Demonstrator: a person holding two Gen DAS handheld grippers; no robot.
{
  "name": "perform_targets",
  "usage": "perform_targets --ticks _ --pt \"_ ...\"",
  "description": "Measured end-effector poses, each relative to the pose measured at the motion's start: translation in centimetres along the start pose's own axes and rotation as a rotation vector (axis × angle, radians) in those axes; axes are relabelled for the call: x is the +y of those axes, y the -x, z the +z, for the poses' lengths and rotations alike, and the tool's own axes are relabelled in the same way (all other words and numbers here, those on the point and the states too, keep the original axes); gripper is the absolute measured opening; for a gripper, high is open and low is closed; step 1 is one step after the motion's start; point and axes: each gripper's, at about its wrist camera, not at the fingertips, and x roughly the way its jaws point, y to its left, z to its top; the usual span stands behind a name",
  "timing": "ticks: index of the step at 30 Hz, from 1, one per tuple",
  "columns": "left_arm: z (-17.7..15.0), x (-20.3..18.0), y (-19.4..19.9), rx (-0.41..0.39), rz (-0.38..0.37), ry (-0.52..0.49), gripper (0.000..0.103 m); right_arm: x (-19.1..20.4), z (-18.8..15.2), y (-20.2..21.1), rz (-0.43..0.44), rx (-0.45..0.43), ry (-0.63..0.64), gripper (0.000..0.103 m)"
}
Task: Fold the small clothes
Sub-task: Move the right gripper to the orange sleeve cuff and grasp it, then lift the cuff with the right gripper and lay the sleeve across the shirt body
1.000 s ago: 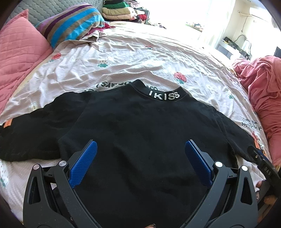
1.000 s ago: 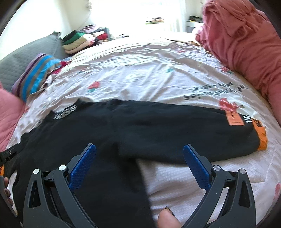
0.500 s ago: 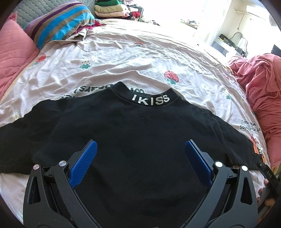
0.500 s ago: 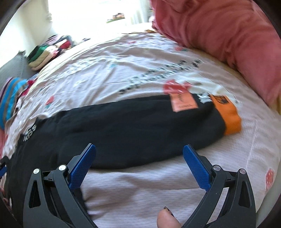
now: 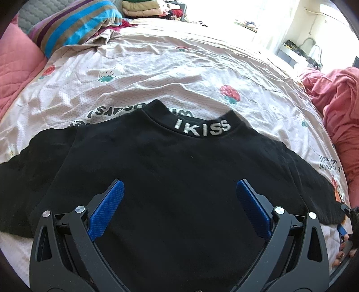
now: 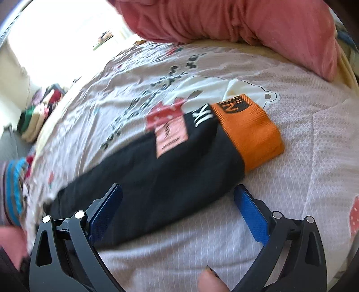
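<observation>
A small black sweatshirt lies flat on the bed, its collar reading IKISS pointing away from me. My left gripper hovers open above the shirt's body with nothing between its blue pads. In the right wrist view, the shirt's right sleeve stretches out with an orange cuff and a pink patch. My right gripper is open over the sleeve's lower edge, empty. A fingertip shows at the bottom.
The bed sheet is pale with strawberry prints and wrinkles. A striped pillow and a pink pillow lie at the far left. A pink blanket is heaped on the right. Folded clothes are stacked at the back.
The right gripper has swung rightward along the sleeve toward the orange cuff, which now looks nearer. The left gripper drifted slightly forward over the shirt. Both stayed open.
</observation>
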Motion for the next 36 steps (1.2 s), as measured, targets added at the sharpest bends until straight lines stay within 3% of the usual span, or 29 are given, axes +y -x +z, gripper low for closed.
perform_targets --ticks 4,5,6,8,9,11,14,21,26,31,36 --pt "0.2 1.3 -0.2 -0.008 -0.007 0.032 0.094 -1.1 1.6 -1.3 0.032 -0.047 -0.086 0.099" --pt "0.2 1.5 -0.1 -0.01 -0.008 0.039 0.094 -1.4 1.8 -1.2 0.051 -0.074 -0.109 0.094" --pt "0.1 1.8 -0.1 -0.01 -0.008 0.046 0.094 -1.7 1.9 -1.2 0.062 -0.096 -0.129 0.088" --pt "-0.1 2.2 0.0 -0.012 -0.009 0.049 0.094 -2.7 2.1 -1.5 0.066 -0.132 -0.193 0.064" --pt "-0.3 2.4 0.1 -0.014 -0.003 0.046 0.094 -3.0 2.1 -1.5 0.069 -0.142 -0.212 0.058" --pt "-0.4 2.8 0.3 -0.018 0.001 0.05 0.094 -3.7 2.0 -1.5 0.099 -0.167 -0.258 0.036" --pt "-0.8 3.6 0.6 -0.021 -0.016 0.078 0.094 -3.8 2.1 -1.5 0.16 -0.176 -0.272 0.022" --pt "-1.6 4.7 2.0 -0.05 -0.034 0.116 0.094 0.4 2.6 0.6 0.244 -0.229 -0.103 0.017" --pt "-1.6 5.1 3.4 -0.072 -0.049 0.112 0.094 6.1 2.2 2.9 0.319 -0.262 0.073 0.016" --pt "-1.3 5.7 4.5 -0.081 -0.096 0.106 0.094 11.3 0.9 3.9 0.421 -0.224 0.204 0.016" --pt "-1.3 7.0 5.2 -0.082 -0.082 0.123 0.094 17.1 -2.3 4.9 0.495 -0.2 0.401 0.016"
